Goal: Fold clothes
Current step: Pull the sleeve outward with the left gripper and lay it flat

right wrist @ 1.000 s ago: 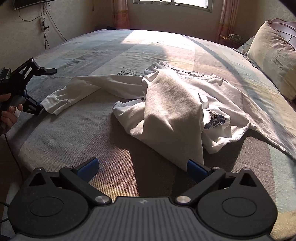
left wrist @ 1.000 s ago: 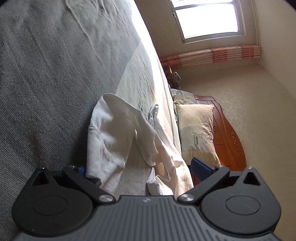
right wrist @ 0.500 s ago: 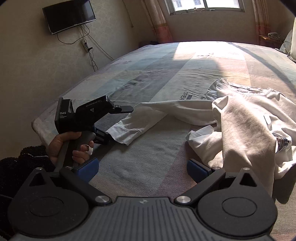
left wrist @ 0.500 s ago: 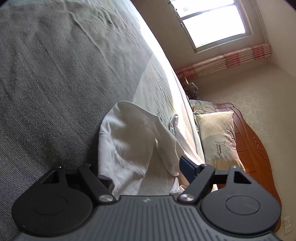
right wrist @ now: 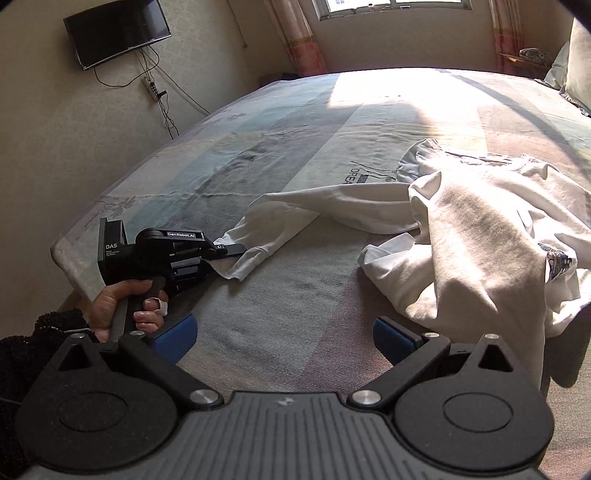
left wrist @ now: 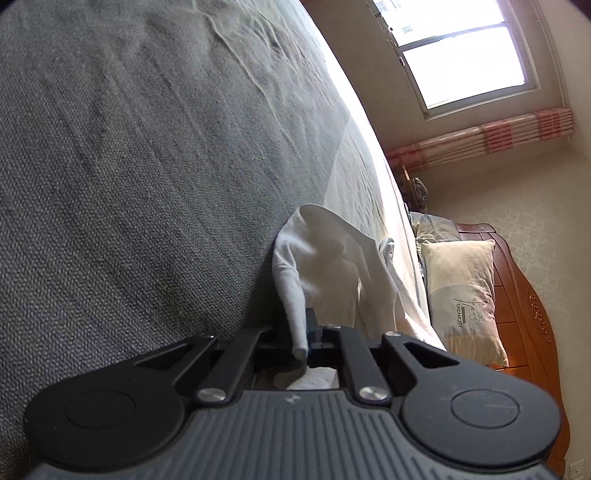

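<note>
A white long-sleeved shirt (right wrist: pixel 480 236) lies crumpled on the bed (right wrist: pixel 295 140), with one sleeve (right wrist: pixel 295 210) stretched out toward the bed's left edge. My left gripper (left wrist: pixel 308 328) is closing its jaws on the cuff of that sleeve (left wrist: pixel 314 266), and the cloth sits pinched between the blue pads. The right wrist view shows the same left gripper (right wrist: pixel 225 254) held by a hand (right wrist: pixel 125 302), its tips on the cuff. My right gripper (right wrist: pixel 284 336) stands open above the near part of the bed, with nothing between its fingers, short of the shirt's heap.
A pillow (left wrist: pixel 461 291) leans on a wooden headboard (left wrist: pixel 524 314) at the far end of the bed. A television (right wrist: pixel 116 31) hangs on the left wall, cables below it. The grey bedcover (left wrist: pixel 129 147) around the sleeve is bare.
The left gripper's jaws went from wide open to closed on the sleeve cuff. The right gripper swung left, bringing the left gripper and hand into its view.
</note>
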